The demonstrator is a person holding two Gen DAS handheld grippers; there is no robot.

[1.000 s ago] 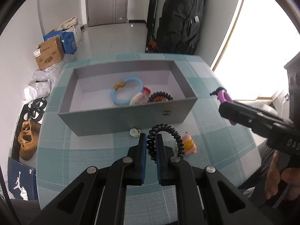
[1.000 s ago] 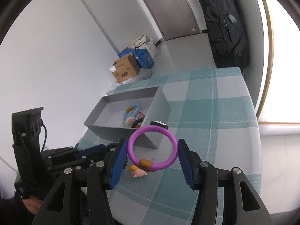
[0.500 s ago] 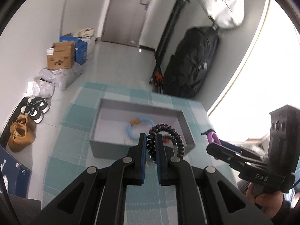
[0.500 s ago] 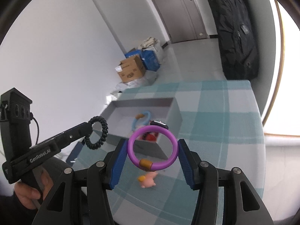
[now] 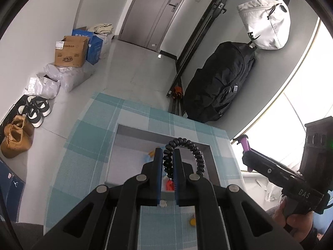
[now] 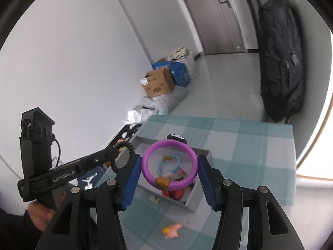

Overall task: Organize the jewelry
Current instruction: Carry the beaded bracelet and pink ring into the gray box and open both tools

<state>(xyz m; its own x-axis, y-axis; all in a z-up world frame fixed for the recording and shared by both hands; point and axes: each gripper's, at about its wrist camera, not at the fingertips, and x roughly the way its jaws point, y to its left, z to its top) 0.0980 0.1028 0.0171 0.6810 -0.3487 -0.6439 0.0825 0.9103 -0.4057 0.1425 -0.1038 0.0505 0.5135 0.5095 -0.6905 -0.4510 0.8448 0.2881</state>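
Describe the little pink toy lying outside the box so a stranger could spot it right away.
Find the checked teal tablecloth and the grey box on it. On the cloth just in front of the box lies a pink pig figure, alone and outside, unlike the pieces inside.

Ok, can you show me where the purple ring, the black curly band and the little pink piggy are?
purple ring [image 6: 169, 181]: right wrist view, on its lower band beside the gold bead.
black curly band [image 5: 187, 142]: left wrist view, top of the coil's arch.
little pink piggy [image 6: 172, 230]: right wrist view, on its body, lying on the checked cloth.
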